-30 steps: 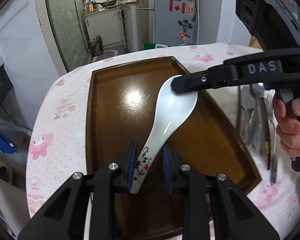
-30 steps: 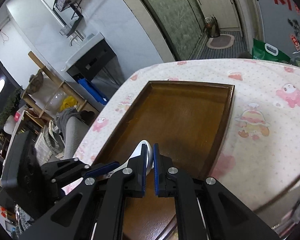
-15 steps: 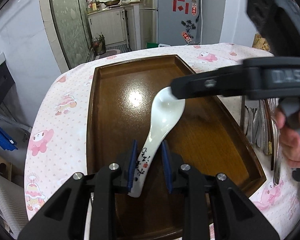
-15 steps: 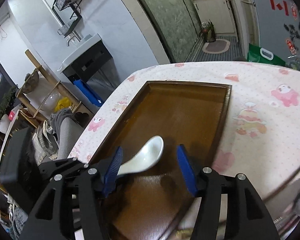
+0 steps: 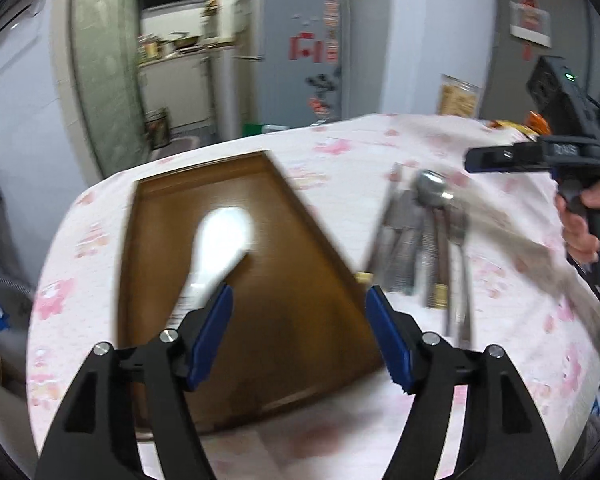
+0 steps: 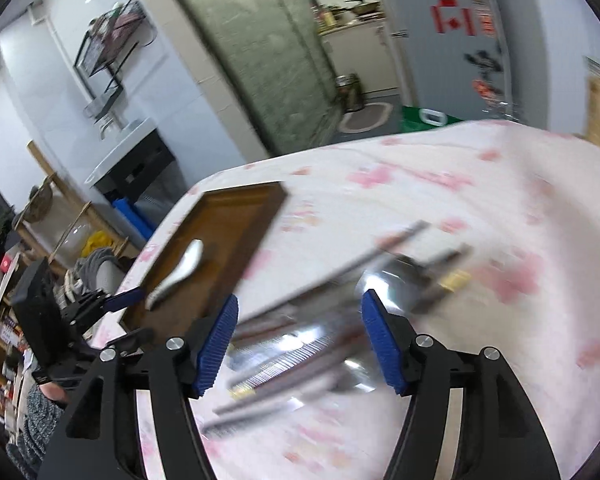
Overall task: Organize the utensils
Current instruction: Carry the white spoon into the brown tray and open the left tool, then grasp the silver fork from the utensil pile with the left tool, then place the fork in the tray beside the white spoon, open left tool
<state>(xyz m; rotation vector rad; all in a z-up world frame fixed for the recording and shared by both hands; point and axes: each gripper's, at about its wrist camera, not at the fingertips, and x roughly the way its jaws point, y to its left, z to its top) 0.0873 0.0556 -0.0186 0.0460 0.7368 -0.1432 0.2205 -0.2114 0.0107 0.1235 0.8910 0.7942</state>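
A white ceramic spoon [image 5: 220, 240] lies in the brown wooden tray [image 5: 300, 288], bowl away from me. It also shows in the right wrist view [image 6: 180, 270], lying in the tray [image 6: 236, 224]. My left gripper [image 5: 300, 334] is open and empty above the tray's near part, the spoon's handle just left of its left finger. A pile of metal utensils [image 5: 428, 248] lies on the cloth right of the tray. My right gripper [image 6: 298, 346] is open and empty above that pile [image 6: 300, 360]. It shows in the left wrist view [image 5: 512, 156] at far right. Both views are blurred.
The round table has a white cloth with pink prints [image 5: 420, 152]. A snack bag [image 5: 534, 124] lies at its far right edge. Behind are a fridge [image 5: 300, 40] and a kitchen doorway.
My left gripper has opened and let go of the spoon, which now lies in the tray. My right gripper has moved right, away from the tray, to above the metal utensils.
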